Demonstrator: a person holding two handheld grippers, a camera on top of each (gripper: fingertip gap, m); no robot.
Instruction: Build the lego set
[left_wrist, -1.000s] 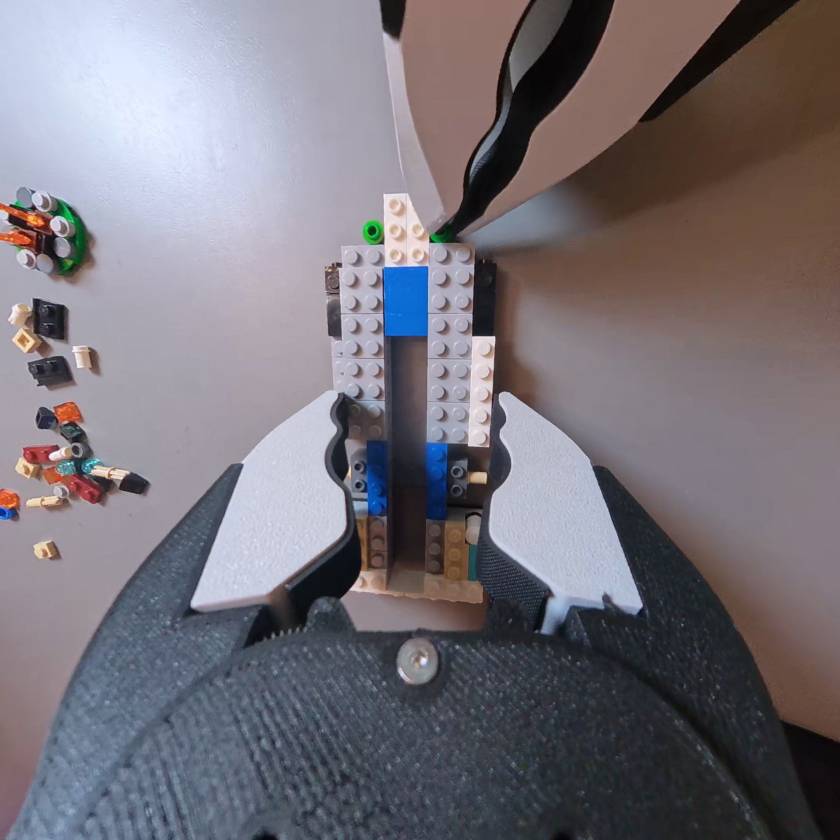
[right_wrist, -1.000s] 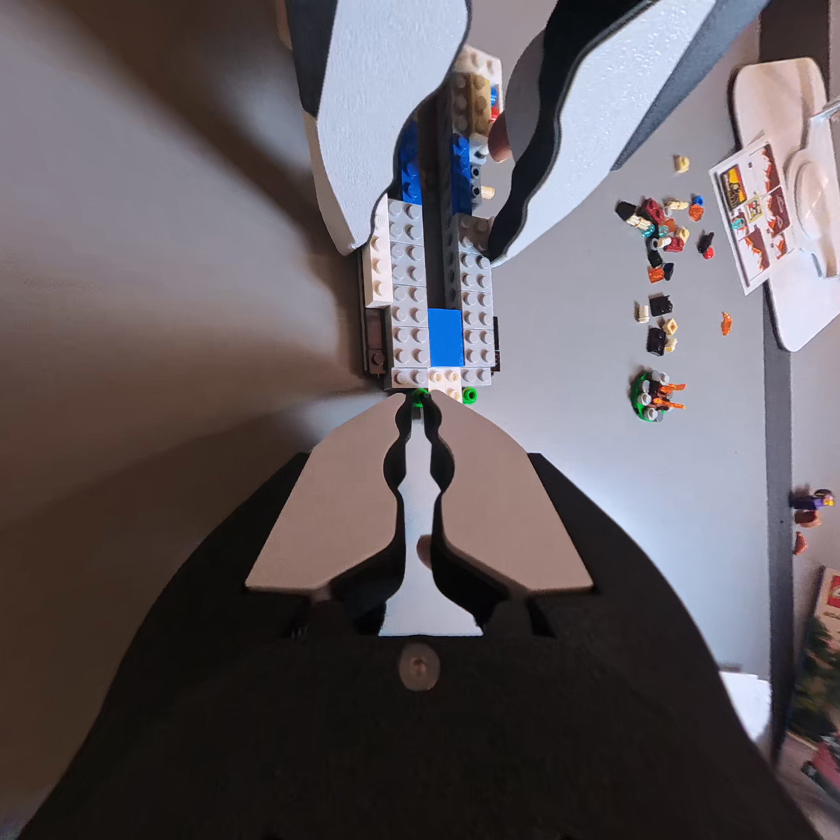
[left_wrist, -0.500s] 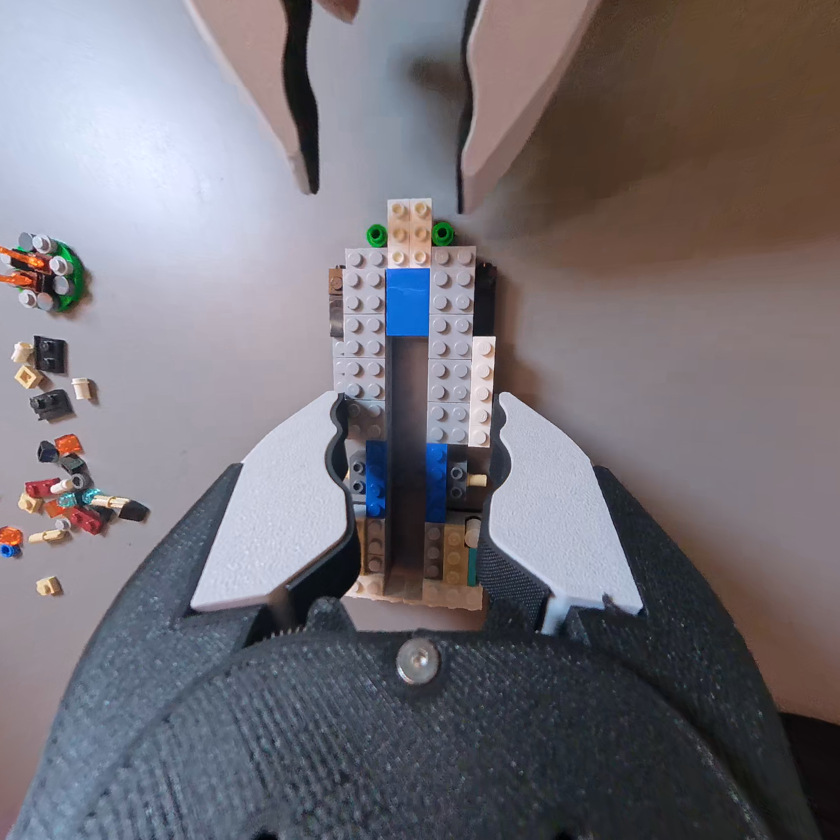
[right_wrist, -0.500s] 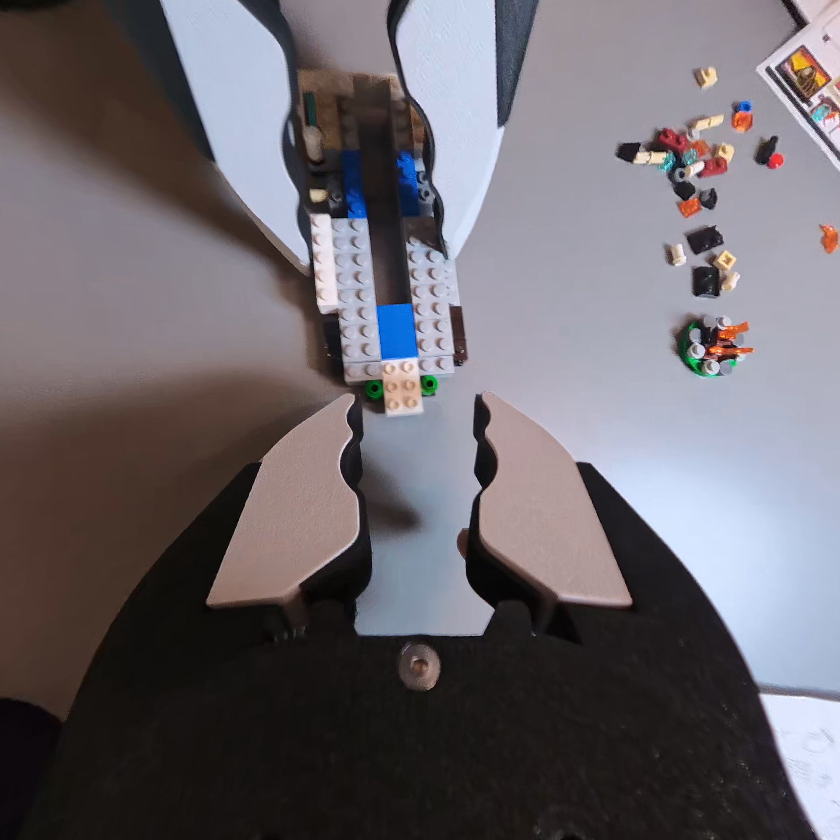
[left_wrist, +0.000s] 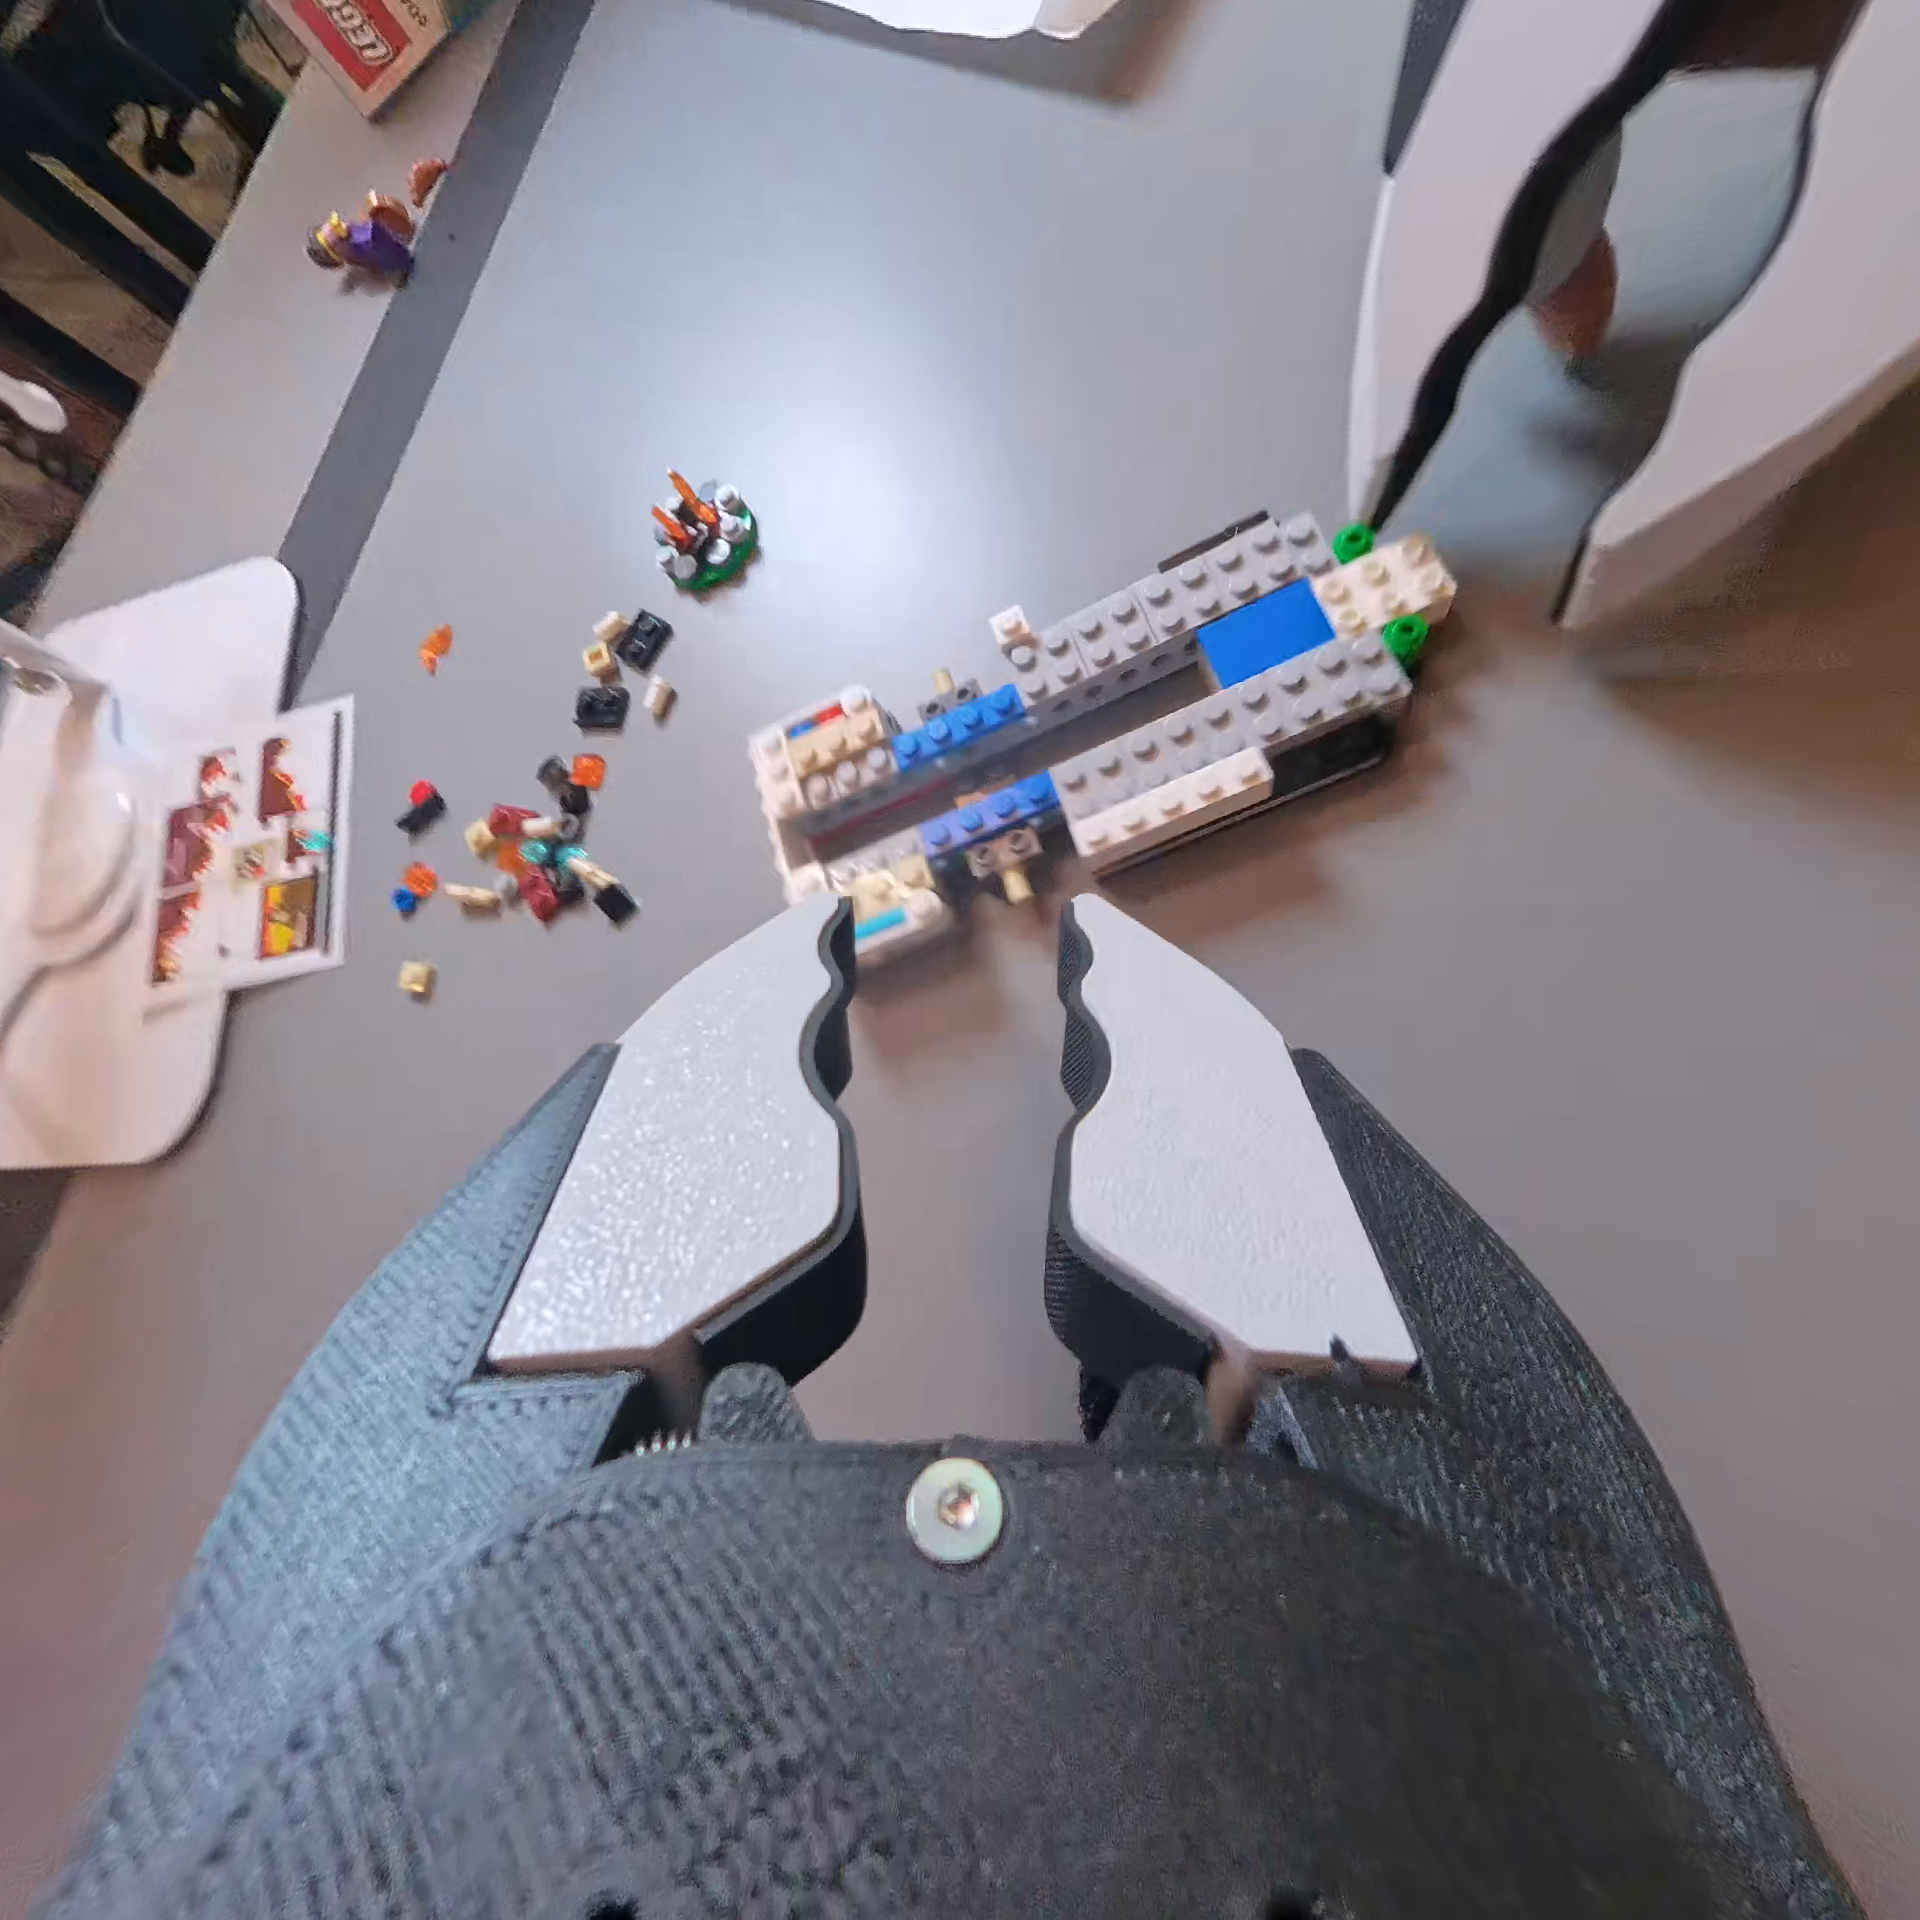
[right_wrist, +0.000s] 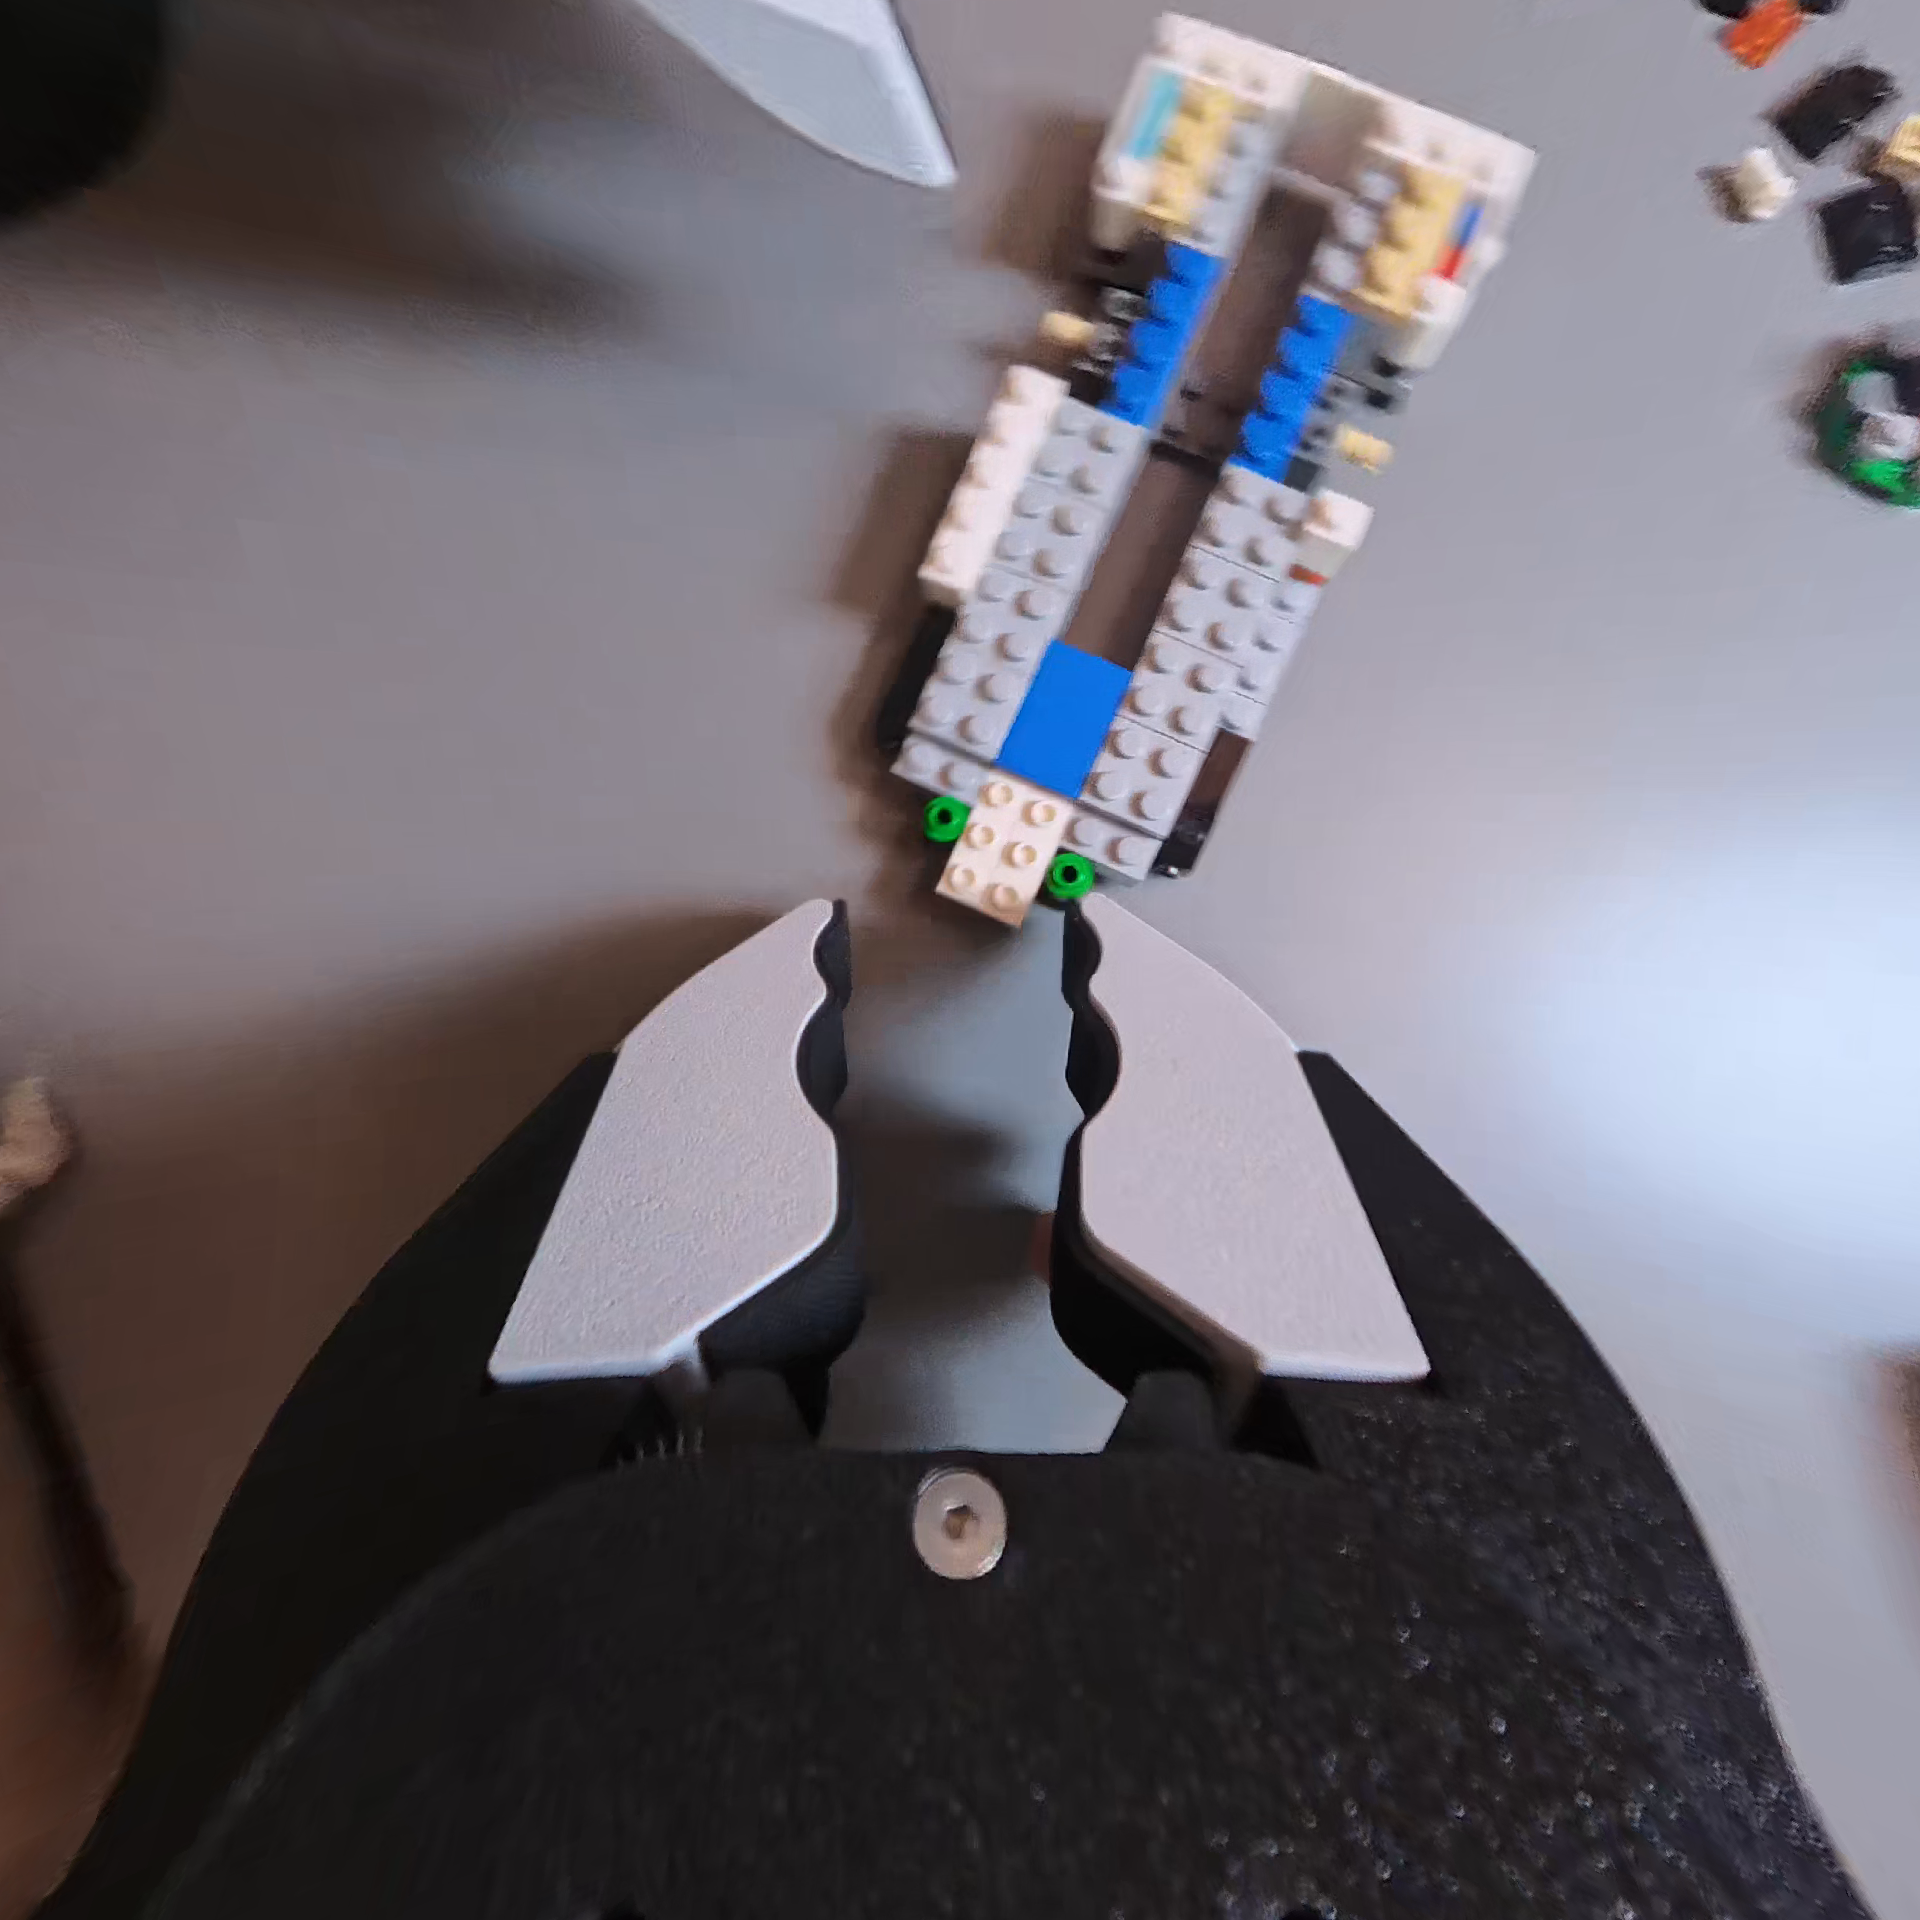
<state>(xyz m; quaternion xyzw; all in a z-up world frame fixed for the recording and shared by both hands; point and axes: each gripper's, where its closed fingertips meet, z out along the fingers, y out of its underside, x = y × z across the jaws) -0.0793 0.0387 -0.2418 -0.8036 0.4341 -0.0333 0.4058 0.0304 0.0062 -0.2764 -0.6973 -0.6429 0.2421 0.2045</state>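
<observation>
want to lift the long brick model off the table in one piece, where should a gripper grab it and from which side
Probably across the grey studded middle of the brick model, coming down from above with a finger on each long side. There the two grey rails are bridged by the blue tile and the sides run straight and parallel. The cream nose and white tail look like small add-ons that could snap off.

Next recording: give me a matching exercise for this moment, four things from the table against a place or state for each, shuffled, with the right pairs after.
Things:
1. left gripper
2. green studs
3. loose small pieces
4. picture sheet

Places or states:
A. scattered between the sheet and the brick model
B. open and empty, by the model's white end
C. partly on a white tray
D. either side of the cream brick, nearest the right gripper

Pairs: 1-B, 2-D, 3-A, 4-C
</observation>
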